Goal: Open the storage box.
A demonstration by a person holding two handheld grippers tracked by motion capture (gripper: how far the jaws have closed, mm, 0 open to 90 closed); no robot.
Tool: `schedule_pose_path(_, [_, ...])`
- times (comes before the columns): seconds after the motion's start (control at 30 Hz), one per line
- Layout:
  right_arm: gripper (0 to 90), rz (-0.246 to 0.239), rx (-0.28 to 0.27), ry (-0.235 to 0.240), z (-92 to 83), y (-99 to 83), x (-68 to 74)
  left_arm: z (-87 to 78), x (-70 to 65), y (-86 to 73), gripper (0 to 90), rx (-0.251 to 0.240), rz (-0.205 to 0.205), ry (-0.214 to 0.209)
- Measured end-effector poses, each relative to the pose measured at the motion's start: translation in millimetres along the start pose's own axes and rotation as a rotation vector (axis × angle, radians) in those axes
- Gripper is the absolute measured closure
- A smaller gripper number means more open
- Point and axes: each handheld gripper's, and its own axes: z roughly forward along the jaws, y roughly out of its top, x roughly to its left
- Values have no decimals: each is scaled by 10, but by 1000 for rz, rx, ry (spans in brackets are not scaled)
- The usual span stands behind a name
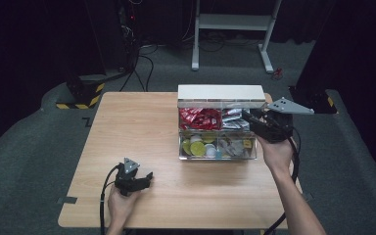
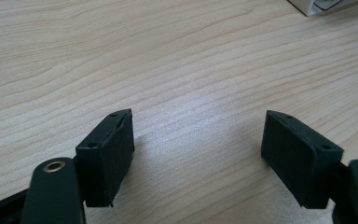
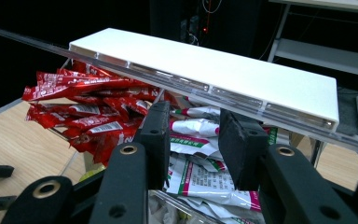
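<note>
A wooden bench (image 1: 127,127) stands in a dark room. Most of its top is bare and shows light wood with wavy lines. The floor (image 1: 24,147) around it is grey carpet. Behind the bench stands a white metal frame (image 1: 232,22) with two legs and a flat shelf. Black cables (image 1: 144,66) run over the floor near it. A yellow and black striped block (image 1: 81,95) lies by the bench's far left corner. A small piece of grey tape (image 1: 67,199) sticks to the carpet by the near left corner.

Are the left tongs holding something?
No, the left tongs stand wide open over the bare table, with nothing between them.
</note>
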Motion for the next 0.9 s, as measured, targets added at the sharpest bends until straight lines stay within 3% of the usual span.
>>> schedule_pose_path(0.9, [619, 23, -31, -11, 72, 136, -44, 2, -7, 1, 252, 0, 4, 6])
